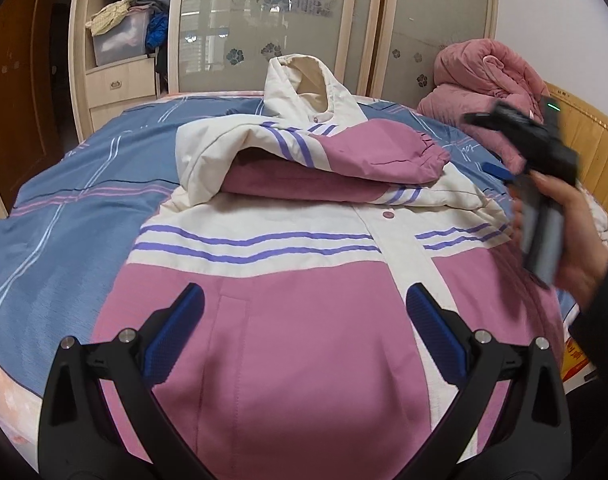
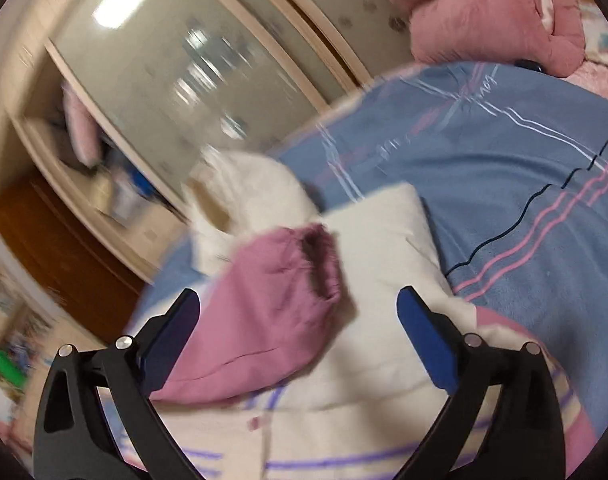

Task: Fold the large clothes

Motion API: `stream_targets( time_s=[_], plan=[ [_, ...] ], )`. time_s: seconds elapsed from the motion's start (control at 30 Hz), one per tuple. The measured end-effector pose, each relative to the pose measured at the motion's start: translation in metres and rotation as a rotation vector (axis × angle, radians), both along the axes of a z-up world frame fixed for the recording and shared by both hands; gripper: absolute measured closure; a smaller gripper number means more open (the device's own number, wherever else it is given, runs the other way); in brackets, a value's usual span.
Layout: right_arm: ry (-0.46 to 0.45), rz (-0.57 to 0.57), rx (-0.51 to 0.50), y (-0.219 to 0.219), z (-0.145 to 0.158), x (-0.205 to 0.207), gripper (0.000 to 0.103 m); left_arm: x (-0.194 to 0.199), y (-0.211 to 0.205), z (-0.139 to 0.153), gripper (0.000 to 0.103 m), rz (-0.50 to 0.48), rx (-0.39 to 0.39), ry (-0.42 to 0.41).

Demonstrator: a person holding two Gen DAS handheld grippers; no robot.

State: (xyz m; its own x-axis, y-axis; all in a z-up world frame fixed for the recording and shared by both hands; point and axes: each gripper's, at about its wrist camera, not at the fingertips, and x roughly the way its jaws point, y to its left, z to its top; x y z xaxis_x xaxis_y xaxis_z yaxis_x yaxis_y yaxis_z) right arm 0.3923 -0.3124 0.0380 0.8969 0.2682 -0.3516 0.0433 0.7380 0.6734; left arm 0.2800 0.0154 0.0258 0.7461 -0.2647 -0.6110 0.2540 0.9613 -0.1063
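Lying below both grippers' open jaws: jacket (image 1: pixel 295 320), untouched.

Left gripper (image 1: pixel 304 308) points forward and downward, jaws spread wide, nothing between them. Right gripper (image 2: pixel 299 316) is gripped by a hand (image 1: pixel 576 240) at right, blurred, jaws wide apart, empty.

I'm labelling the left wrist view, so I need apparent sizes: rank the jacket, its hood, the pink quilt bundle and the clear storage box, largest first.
1. jacket, by far
2. pink quilt bundle
3. hood, close to the bundle, so unsure
4. clear storage box

The jacket is nearest the camera, which exaggerates it.
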Motion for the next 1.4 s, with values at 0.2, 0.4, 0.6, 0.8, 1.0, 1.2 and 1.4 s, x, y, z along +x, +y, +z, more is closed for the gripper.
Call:
stream_targets(
  time_s=[0.2,0.4,0.6,0.8,1.0,1.2,1.4],
  plan=[
    [-0.034,0.195,0.217,-0.006,-0.018,-0.087,0.002,-0.003,0.01,0.002,0.002,0.016,-0.081,0.022],
    [-0.056,0.237,0.286,-0.006,-0.031,-0.148,0.001,-0.027,0.017,0.006,0.002,0.01,-0.131,0.015],
    [-0.006,0.289,0.317,0.003,-0.035,-0.145,0.001,-0.042,0.029,0.001,0.002,0.053,-0.16,0.022],
    [-0.002,0.314,0.281,0.01,-0.027,-0.158,0.001,-0.043,0.03,0.0,0.002,0.091,-0.14,0.013],
    [-0.001,0.299,0.206,0.013,-0.022,-0.167,0.001,-0.042,0.025,0.0,0.002,0.088,-0.122,0.007],
    [0.036,0.275,0.133,0.014,-0.02,-0.156,0.001,-0.042,0.014,0.002,0.002,0.073,-0.098,-0.011],
    [0.073,0.28,0.02,0.018,0.015,-0.093,0.001,-0.032,0.009,0.0,0.002,0.071,-0.08,-0.016]
  ],
)
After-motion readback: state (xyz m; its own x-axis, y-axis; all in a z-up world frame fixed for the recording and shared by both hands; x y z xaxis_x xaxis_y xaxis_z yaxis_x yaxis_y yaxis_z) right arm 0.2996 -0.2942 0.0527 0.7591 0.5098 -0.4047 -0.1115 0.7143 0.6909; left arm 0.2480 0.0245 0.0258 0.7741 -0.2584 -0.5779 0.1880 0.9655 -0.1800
